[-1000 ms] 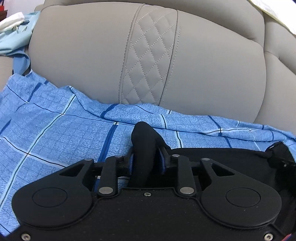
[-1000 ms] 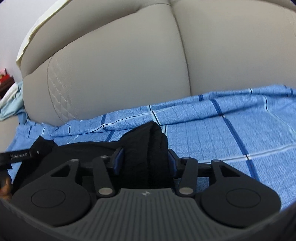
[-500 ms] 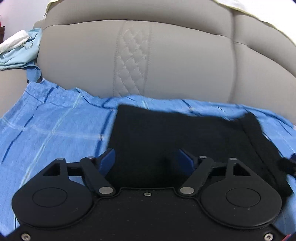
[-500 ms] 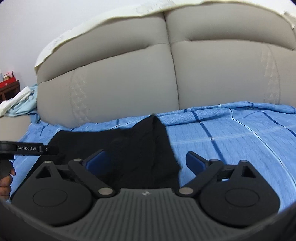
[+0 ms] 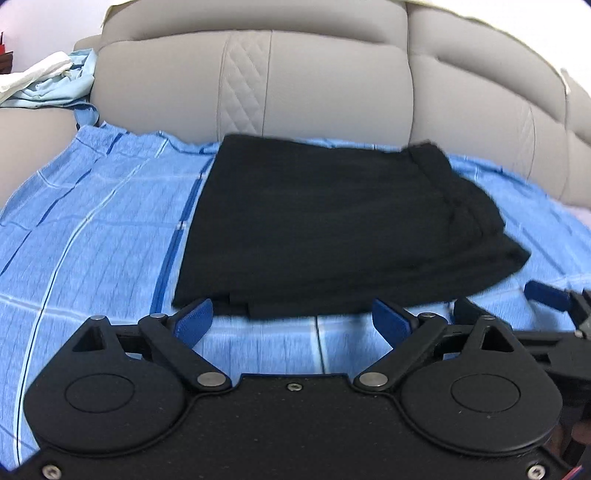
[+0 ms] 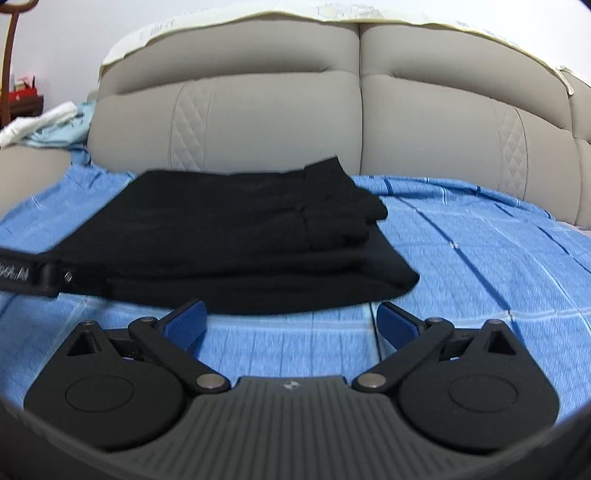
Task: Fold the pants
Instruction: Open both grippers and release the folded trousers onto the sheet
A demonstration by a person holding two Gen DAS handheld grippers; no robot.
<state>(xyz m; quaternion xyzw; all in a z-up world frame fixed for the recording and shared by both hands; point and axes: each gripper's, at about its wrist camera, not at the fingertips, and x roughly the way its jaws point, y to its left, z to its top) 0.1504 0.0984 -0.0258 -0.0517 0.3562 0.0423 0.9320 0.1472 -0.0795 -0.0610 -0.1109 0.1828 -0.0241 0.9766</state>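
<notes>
The black pants (image 5: 314, 221) lie folded into a flat rectangle on the blue checked sheet (image 5: 92, 240), loose layers showing at their right end. My left gripper (image 5: 291, 314) hovers just in front of their near edge, its jaws still opening, with only sheet between the blue pads. In the right wrist view the pants (image 6: 240, 236) lie ahead and to the left. My right gripper (image 6: 291, 314) stands open over the sheet (image 6: 480, 258), holding nothing. The two grippers are side by side, each showing at the edge of the other's view.
A padded beige backrest (image 5: 332, 85) rises right behind the pants. Crumpled light blue and white clothes (image 5: 55, 88) lie on the ledge at the far left. A cream cloth (image 6: 332, 14) drapes over the backrest's top. Open sheet stretches to the right of the pants.
Both grippers let go of the black fabric, opened wide and drew back toward me. The pants now lie flat on the sheet, clear of the jaws.
</notes>
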